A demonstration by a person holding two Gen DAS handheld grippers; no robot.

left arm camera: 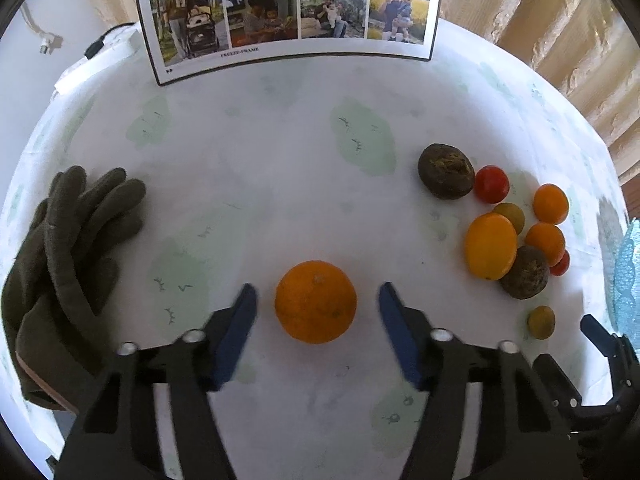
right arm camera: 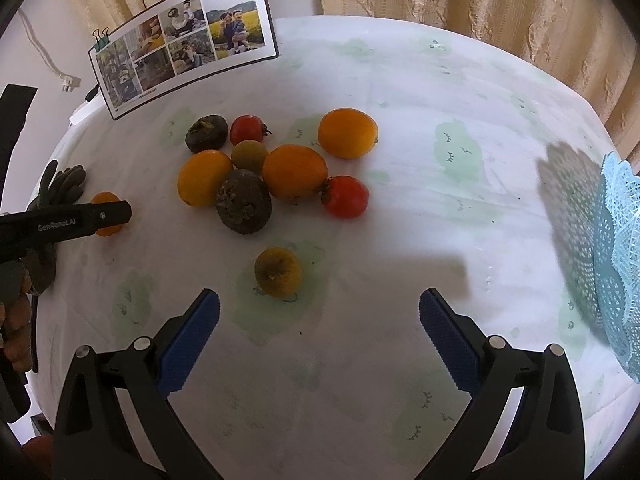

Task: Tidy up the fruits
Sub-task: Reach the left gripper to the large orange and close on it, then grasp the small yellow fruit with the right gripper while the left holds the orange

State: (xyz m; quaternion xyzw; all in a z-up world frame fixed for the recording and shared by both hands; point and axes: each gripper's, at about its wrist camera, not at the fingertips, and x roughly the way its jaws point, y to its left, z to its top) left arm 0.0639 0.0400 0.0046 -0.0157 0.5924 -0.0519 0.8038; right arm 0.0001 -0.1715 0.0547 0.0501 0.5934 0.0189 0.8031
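My left gripper is open, its blue fingers on either side of a lone orange on the white tablecloth, not touching it. That orange shows in the right wrist view, partly behind the left gripper's finger. A cluster of fruit lies to the right: oranges, red tomatoes and dark brown fruits. My right gripper is open and empty, just short of a small yellow-brown fruit. Beyond it lies the cluster.
A light blue lace basket stands at the right table edge. Dark green gloves lie at the left edge. A clipped photo sheet stands at the back. Curtains hang behind the table.
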